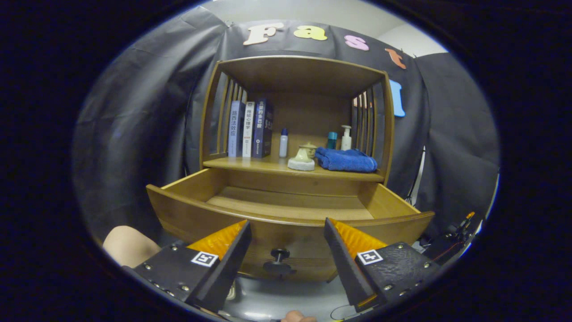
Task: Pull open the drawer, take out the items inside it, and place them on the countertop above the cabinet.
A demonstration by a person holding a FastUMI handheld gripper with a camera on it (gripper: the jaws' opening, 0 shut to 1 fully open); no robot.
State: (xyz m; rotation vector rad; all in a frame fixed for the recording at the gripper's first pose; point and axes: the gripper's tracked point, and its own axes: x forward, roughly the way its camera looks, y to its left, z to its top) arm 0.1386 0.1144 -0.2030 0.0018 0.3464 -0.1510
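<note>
Wooden drawer (286, 210) of the brown cabinet (297, 71) is pulled out — the visible part of its floor is bare. Its dark round knob (278, 261) sits between the gripper (286, 230) fingers, which are spread wide, holding nothing. On the countertop above: three upright books (250, 129), small white bottle (283, 143), pale ceramic lidded pot (303, 157), folded blue towel (346, 160) — teal container (331, 139) and white pump bottle (346, 137) behind it.

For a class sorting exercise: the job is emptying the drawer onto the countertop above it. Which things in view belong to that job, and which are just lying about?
Job:
drawer, pulled open
drawer knob, between the fingers
countertop
gripper, open, empty

Lying about:
books
white bottle
ceramic jar
blue towel
pump bottle
teal bottle
</note>
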